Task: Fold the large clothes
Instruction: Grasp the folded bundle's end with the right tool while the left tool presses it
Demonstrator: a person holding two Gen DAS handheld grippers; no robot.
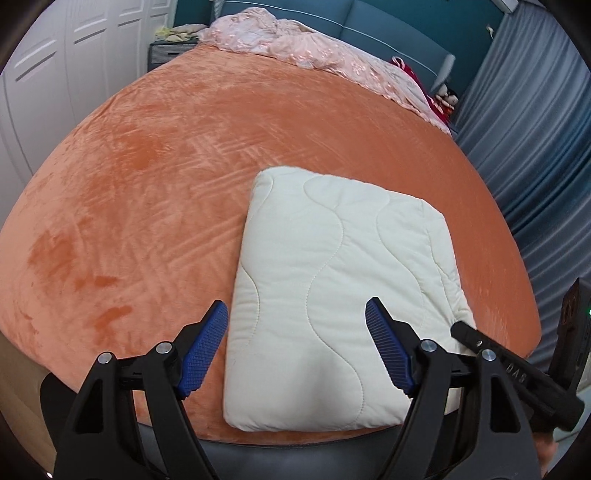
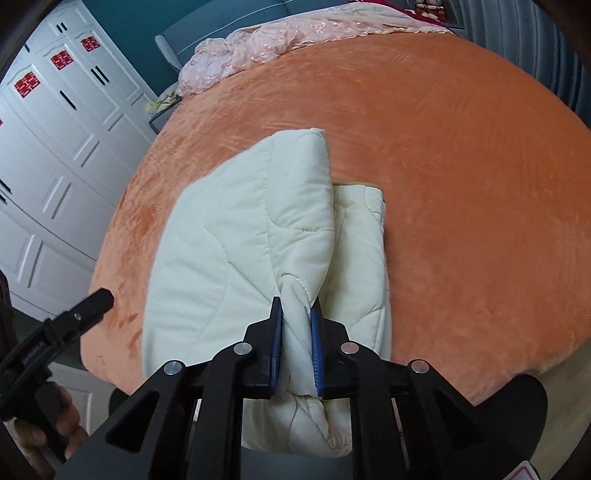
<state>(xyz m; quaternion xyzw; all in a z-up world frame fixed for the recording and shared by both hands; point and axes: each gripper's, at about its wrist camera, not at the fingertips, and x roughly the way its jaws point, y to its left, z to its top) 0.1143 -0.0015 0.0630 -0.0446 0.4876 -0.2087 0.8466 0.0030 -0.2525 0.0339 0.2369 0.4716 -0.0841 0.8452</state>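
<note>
Fingers of the right gripper are clenched on a bunched fold of the cream quilted cover, lifting that edge over the layer beneath; the left gripper hangs released, blue pads wide apart above the cover's near end, touching nothing; the cover lies folded into a thick rectangle near the front edge of the orange bedspread; farther back a crumpled pink blanket lies by the teal headboard.

Bed w/ orange plush cover, teal headboard, white wardrobe L, grey curtains R.
</note>
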